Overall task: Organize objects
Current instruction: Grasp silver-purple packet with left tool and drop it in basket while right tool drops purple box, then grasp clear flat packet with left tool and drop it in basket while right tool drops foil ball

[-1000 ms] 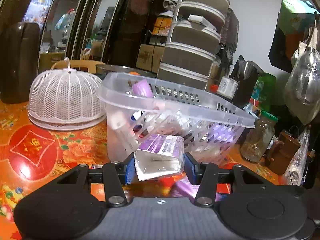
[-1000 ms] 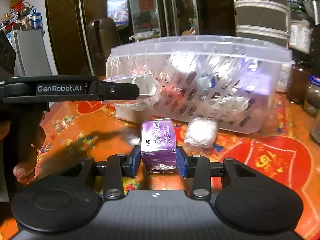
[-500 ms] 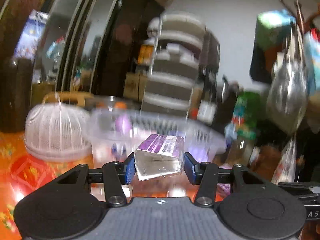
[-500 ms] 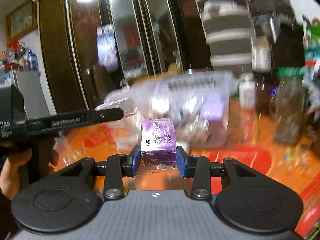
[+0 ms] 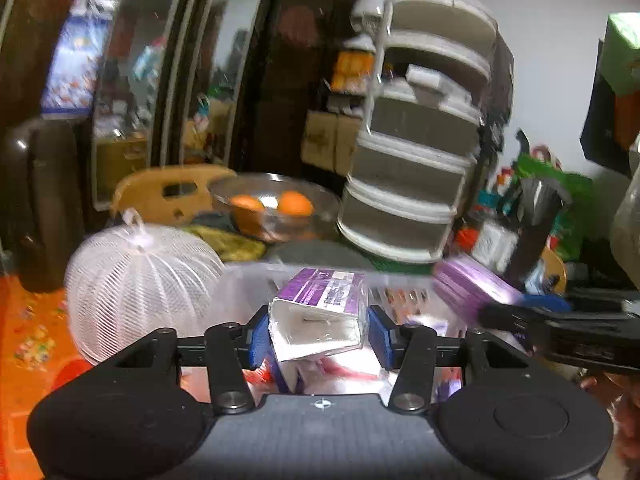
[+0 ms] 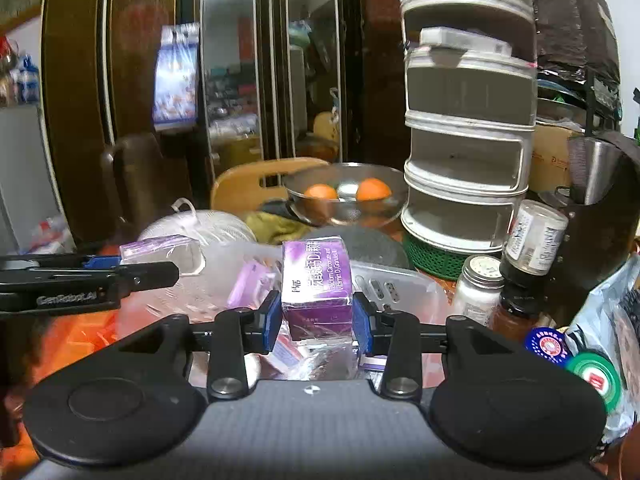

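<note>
Purple cardboard fills both grips: the left tongs (image 5: 318,334) are closed on a purple-topped box (image 5: 320,316) whose white, film-wrapped end faces the camera, and the right tongs (image 6: 317,316) are closed on a purple calcium box (image 6: 317,280) standing upright between the blue pads. Each box hangs above the clear plastic basket (image 5: 256,280), which already holds a jumble of small packets; neither touches its contents as far as I can tell.

Likely trouble, in my judgement: the left box sits skewed in its grip and its wrapping looks slick, so it could twist or slip out on release and land on the basket rim or outside it. Both tongs crowd the same opening, so they might knock together, and a stray box could roll toward the jars (image 6: 478,284) just beside the basket.

Both tools are held level, side by side over the basket, the right one reaching in from the left camera's right edge.
</note>
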Demonstrator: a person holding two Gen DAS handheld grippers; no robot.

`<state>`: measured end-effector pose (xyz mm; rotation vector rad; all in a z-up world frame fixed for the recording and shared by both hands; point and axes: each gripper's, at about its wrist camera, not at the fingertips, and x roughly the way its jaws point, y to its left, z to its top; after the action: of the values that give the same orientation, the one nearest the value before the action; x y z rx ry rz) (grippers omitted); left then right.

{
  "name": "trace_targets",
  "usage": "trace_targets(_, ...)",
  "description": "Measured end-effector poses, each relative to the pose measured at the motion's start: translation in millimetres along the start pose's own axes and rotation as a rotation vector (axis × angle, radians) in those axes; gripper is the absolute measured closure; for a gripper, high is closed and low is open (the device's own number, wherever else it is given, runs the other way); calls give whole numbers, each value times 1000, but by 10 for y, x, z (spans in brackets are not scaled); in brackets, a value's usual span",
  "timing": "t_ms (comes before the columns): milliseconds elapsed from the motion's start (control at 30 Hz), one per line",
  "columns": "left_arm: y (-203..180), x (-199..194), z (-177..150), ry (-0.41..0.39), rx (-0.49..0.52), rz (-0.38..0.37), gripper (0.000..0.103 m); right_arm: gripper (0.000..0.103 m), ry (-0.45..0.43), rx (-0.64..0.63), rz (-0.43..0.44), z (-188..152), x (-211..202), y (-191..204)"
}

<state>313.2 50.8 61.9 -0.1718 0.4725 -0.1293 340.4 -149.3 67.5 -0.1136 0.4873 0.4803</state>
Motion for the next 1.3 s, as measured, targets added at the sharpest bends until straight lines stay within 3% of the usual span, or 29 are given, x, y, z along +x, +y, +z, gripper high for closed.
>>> trace_targets(33, -8, 32, -30, 13, 0, -6, 38, 59, 5, 6, -7, -19, 83, 4)
trace_targets(67, -4, 79, -55, 23, -2, 0, 23, 46, 14, 16, -6, -26, 135, 10)
trace_targets(100, -2, 74, -77, 19, -6, 7, 21, 29, 13, 23, -2, -50, 130, 25)
trace_targets(200, 88, -231, -173, -69, -38, -12, 20, 0, -87, 2, -4, -169, -138, 70)
trace_targets(267, 209, -520, -331, -97, -84, -63, 7, 0, -136, 66, 19, -323, -377, -7)
trace_targets(367, 324, -719, -701, -78, -67, -45, 5, 0, -166, 183, 117, -748, -675, -146)
trace_targets(533, 393, -362, -1179, 58, -6, 43, 5, 0, -79, 303, 95, -1457, -665, -137)
trace_targets(667, 331, -73, -1319, 114, 36, 49, 6, 0, 15, 287, 50, -1706, -509, -24)
trace_targets(800, 237, 66, -1365, 128, 97, 81, 6, 0, 29, 305, 88, -1801, -434, 0)
trace_targets(967, 243, 225, -1303, 155, 86, 112, 6, 0, 41, 305, 103, -1815, -404, 51)
trace_targets(1000, 246, 243, -1295, 163, 82, 106, 8, 0, 44, 304, 94, -1820, -401, 54)
trace_targets(1067, 264, 256, -1291, 170, 70, 110, 21, 0, 60, 318, 95, -1823, -369, 41)
trace_targets(1200, 311, 126, -1274, 123, 47, 109, 22, 0, 89, 338, 67, -1817, -289, 38)
trace_targets(1300, 313, 13, -1272, 81, 52, 101, 22, 0, 81, 278, 22, -1715, -156, 149)
